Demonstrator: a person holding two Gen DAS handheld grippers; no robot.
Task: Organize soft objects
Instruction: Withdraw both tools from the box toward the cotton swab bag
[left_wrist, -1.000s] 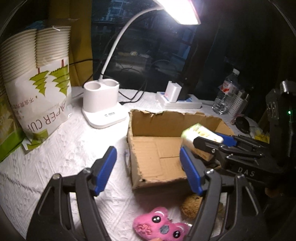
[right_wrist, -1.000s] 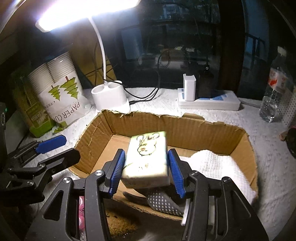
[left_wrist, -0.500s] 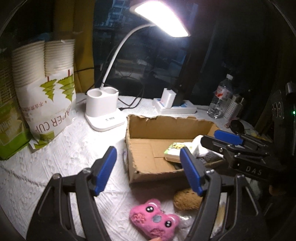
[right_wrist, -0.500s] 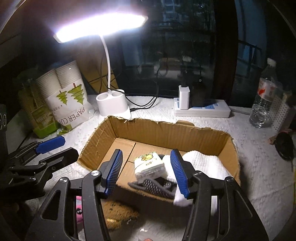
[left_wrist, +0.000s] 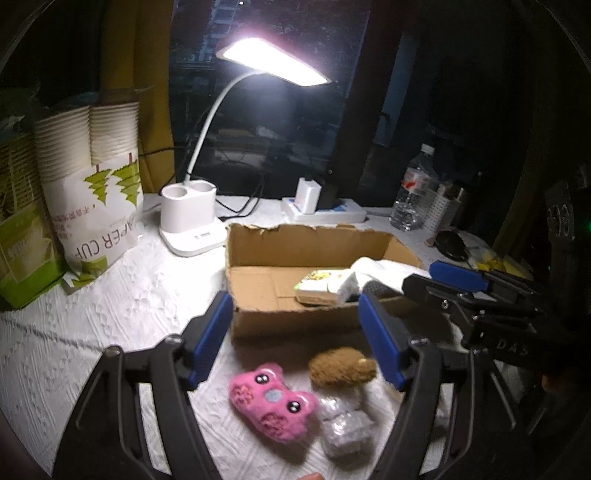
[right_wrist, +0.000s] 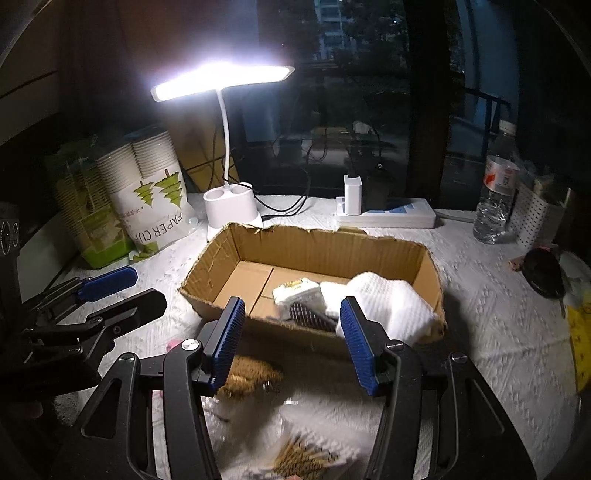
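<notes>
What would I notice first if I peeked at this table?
First the glowing desk lamp, shining at the back of the table. Then the pink plush toy, lying in front of the cardboard box, beside a brown furry toy. Inside the box sit a white cloth and a small tissue pack.

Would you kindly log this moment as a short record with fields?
in box: tissue pack, white cloth, dotted grey item inside the cardboard box
outside box: pink plush, brown plush, clear wrapped packet on the white tablecloth
left gripper: open, empty
right gripper: open, empty
</notes>
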